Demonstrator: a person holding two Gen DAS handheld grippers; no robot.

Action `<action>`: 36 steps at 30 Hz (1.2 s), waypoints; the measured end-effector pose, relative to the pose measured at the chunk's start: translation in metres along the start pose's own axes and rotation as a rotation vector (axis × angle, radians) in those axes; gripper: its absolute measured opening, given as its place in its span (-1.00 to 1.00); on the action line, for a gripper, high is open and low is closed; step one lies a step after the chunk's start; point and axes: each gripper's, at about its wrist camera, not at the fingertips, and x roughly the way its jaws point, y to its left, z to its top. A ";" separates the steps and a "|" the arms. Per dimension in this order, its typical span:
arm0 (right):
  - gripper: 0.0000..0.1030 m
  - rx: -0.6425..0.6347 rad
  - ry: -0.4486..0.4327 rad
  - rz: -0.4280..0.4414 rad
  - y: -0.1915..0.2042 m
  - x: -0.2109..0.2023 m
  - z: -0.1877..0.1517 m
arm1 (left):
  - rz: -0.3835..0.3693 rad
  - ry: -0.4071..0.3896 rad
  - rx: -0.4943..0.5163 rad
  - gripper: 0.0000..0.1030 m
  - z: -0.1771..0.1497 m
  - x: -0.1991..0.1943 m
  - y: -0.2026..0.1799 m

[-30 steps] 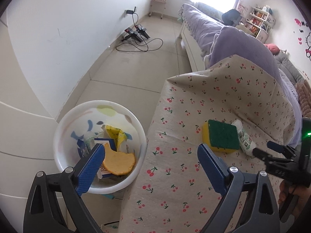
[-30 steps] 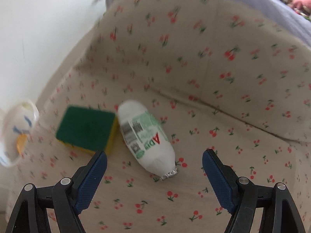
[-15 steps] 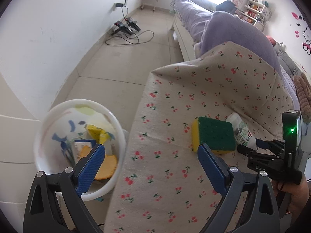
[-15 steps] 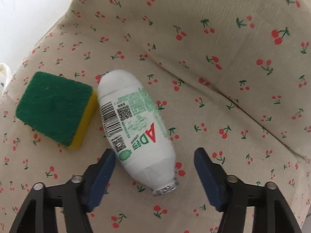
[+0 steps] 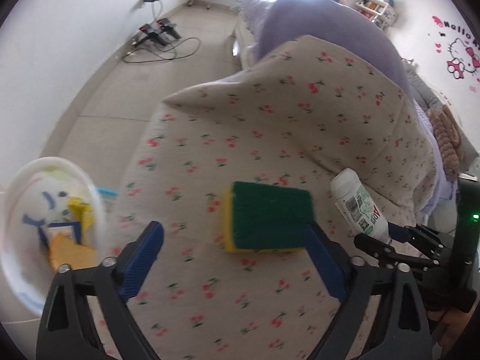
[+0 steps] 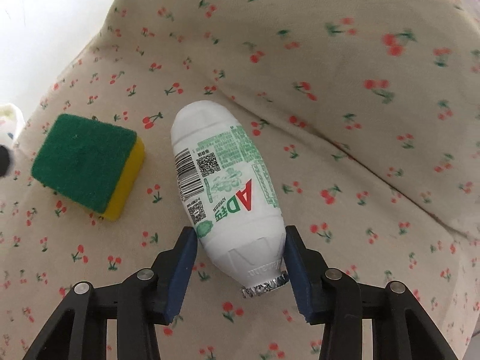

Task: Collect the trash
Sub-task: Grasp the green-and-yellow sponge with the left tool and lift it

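A white drink bottle [image 6: 228,186] with green print and a foil mouth lies on the cherry-print cushion [image 6: 330,90]. My right gripper [image 6: 240,237] straddles its neck end, jaws closing, both pads touching its sides. A green-and-yellow sponge [image 6: 84,162] lies just left of the bottle. In the left wrist view my left gripper [image 5: 234,234] hovers over the cushion [image 5: 270,120] with its jaws wide but closing. The sponge [image 5: 270,216] sits ahead between its fingers, close to the right one and untouched. The bottle [image 5: 357,204] and the right gripper [image 5: 390,240] show at the right.
A white bin [image 5: 18,210] holding wrappers and an orange piece stands on the floor left of the cushion. A purple blanket [image 5: 324,30] lies behind the cushion. Cables and a power strip [image 5: 159,33] are on the tiled floor by the wall.
My right gripper closed in around the bottle's neck end until the pads met it. My left gripper swung from over the bin toward the sponge and narrowed slightly.
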 end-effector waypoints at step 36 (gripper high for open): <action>-0.01 0.126 -0.219 0.026 -0.035 -0.139 -0.064 | -0.087 -0.091 0.057 -0.61 -0.011 -0.054 -0.026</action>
